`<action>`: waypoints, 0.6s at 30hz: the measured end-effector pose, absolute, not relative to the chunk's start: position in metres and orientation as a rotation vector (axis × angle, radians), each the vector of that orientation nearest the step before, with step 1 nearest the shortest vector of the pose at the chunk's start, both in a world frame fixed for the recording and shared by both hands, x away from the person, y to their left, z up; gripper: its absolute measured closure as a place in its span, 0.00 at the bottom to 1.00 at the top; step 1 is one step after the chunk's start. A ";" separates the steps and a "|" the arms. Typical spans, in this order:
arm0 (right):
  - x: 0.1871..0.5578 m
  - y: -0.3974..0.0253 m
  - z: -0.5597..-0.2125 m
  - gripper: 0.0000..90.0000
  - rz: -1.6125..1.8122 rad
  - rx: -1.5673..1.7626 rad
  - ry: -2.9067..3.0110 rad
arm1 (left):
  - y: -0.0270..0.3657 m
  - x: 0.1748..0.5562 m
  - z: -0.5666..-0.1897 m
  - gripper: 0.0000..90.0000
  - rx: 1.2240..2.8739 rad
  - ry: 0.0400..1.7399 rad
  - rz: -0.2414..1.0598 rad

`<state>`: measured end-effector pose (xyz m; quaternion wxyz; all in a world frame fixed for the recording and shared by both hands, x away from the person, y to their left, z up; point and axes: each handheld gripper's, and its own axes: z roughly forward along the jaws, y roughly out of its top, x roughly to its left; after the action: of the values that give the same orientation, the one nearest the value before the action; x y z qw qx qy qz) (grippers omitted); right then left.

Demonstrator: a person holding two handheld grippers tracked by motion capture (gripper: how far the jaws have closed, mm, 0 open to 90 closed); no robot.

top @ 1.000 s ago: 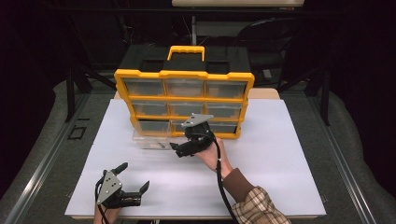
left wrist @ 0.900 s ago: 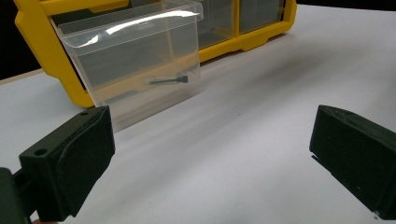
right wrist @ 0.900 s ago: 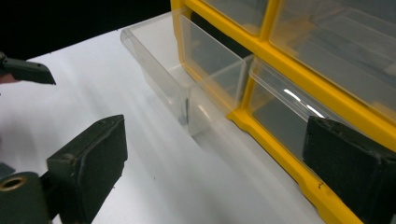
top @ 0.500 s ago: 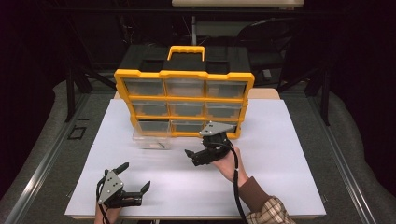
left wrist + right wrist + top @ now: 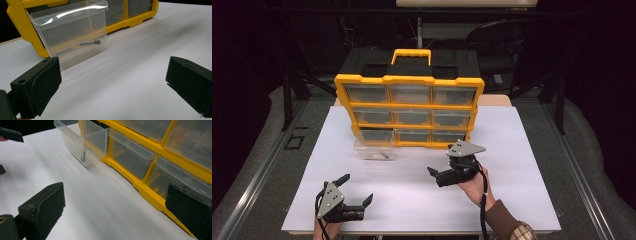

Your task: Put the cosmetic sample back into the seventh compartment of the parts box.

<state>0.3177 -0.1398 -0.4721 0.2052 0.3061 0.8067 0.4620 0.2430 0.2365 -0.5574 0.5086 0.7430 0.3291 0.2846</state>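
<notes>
- Clear thin-walled plastic drawer (image 5: 374,148), pulled out of the yellow plastic organiser cabinet (image 5: 409,80)'s bottom-left slot, rests on the white counter (image 5: 512,150); small black screw (image 5: 90,43) lies inside.
- Likely light, slick, flexible; best pinched at the front lip.
- Left gripper (image 5: 354,196): jaws wide, empty, drawer ahead, well apart.
- Right gripper (image 5: 433,172): jaws wide, empty, drawer off to its left.

Between the wide-apart jaws of the left gripper (image 5: 113,85) lies bare white table (image 5: 140,62), and beyond stands a clear drawer (image 5: 72,32) holding a small black screw (image 5: 90,43) against the yellow organizer (image 5: 25,27).
</notes>
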 end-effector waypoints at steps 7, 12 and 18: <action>0.306 -0.163 -0.480 0.02 1.285 0.861 2.211 | 0.236 0.243 -0.557 0.00 1.791 0.793 0.686; 0.296 -0.176 -0.484 0.01 1.288 0.859 2.181 | 0.236 0.243 -0.557 0.00 1.790 0.795 0.687; 0.285 -0.191 -0.492 0.01 1.280 0.881 2.145 | 0.236 0.243 -0.557 0.00 1.791 0.795 0.688</action>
<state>0.2845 -0.1907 -0.4917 0.2440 0.3225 0.7854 0.4687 0.2430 0.2364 -0.5574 0.5076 0.7431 0.3299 0.2853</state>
